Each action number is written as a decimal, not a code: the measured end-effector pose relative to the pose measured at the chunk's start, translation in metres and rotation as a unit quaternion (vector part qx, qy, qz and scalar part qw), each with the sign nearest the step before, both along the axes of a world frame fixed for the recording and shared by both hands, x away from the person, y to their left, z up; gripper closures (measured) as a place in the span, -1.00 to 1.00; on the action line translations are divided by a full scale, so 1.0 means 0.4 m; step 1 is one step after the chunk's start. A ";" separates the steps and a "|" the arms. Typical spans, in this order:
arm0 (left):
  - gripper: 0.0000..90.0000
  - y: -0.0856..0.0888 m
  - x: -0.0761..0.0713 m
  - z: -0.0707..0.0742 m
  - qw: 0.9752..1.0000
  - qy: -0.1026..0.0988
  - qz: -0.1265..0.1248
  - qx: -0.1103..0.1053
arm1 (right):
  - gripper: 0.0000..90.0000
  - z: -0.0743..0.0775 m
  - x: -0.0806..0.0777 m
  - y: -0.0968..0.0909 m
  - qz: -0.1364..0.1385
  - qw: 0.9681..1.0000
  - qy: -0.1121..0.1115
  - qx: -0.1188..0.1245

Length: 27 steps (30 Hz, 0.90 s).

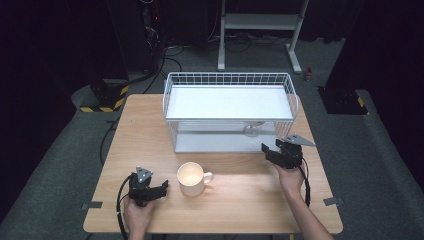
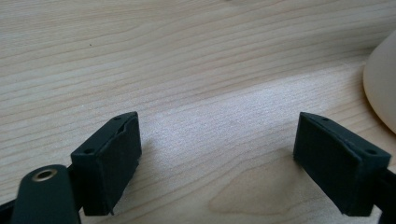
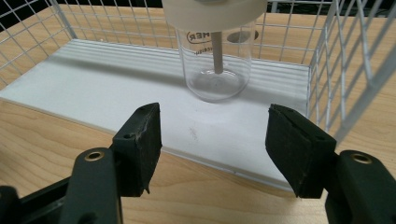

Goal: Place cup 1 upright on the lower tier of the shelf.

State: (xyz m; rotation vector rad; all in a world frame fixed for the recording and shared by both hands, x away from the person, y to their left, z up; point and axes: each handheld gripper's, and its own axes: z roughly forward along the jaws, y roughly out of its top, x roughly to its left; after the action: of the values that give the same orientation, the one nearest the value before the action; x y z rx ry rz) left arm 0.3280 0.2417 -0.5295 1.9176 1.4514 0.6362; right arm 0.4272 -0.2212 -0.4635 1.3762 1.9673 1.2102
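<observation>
Left gripper [image 1: 162, 189]: nearest us, low on the counter [image 1: 225, 200], fingers [image 2: 109, 161] spread wide, nothing between them but bare woodgrain, released.
Left hand [image 1: 137, 216]: wrapped round the gripper body, cable looping off the near edge.
Mug [image 1: 190, 178]: cream, rounded, glossy, handle pointing right, standing just beside the left fingers; in the left gripper view it's cut off, a pale curve at the right border.
Right gripper [image 1: 265, 149]: in front of the rack's lower opening, black matte fingers [image 3: 140, 144] parted and gripping nothing, touching nothing.
Glass jar [image 3: 215, 65]: clear, cylindrical, capped by a pale lid, a thin rod inside; it stands on the lower white shelf, apart from the right fingers. Lettering on it is half hidden, unreadable. From the high view it's a faint blur under the upper shelf.
Wire rack [image 1: 170, 100]: white grid walls, two flat white shelves, at the back of the counter.
Counter: light wood, smooth, visible grain.
</observation>
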 end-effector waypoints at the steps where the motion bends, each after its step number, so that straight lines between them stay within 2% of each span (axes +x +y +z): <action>1: -0.65 0.000 0.000 0.000 1.000 0.000 0.000 0.000 | -0.20 0.000 0.000 0.000 0.000 1.000 0.000 0.000; 7: -0.65 0.000 0.000 0.000 1.000 -0.001 0.000 0.000 | -0.21 -0.004 -0.016 -0.019 -0.002 1.000 0.001 0.005; 18: -0.65 0.000 0.001 0.000 1.000 -0.001 0.000 0.001 | -0.23 -0.005 -0.048 -0.043 -0.003 1.000 -0.013 0.009; 27: -0.65 0.000 0.001 0.000 1.000 0.000 -0.001 0.001 | -0.23 -0.015 -0.079 -0.074 -0.011 1.000 -0.011 0.016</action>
State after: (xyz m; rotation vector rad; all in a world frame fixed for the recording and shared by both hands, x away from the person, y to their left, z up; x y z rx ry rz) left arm 0.3284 0.2418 -0.5294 1.9201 1.4498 0.6382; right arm 0.3956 -0.2507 -0.4693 1.3906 1.9202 1.2466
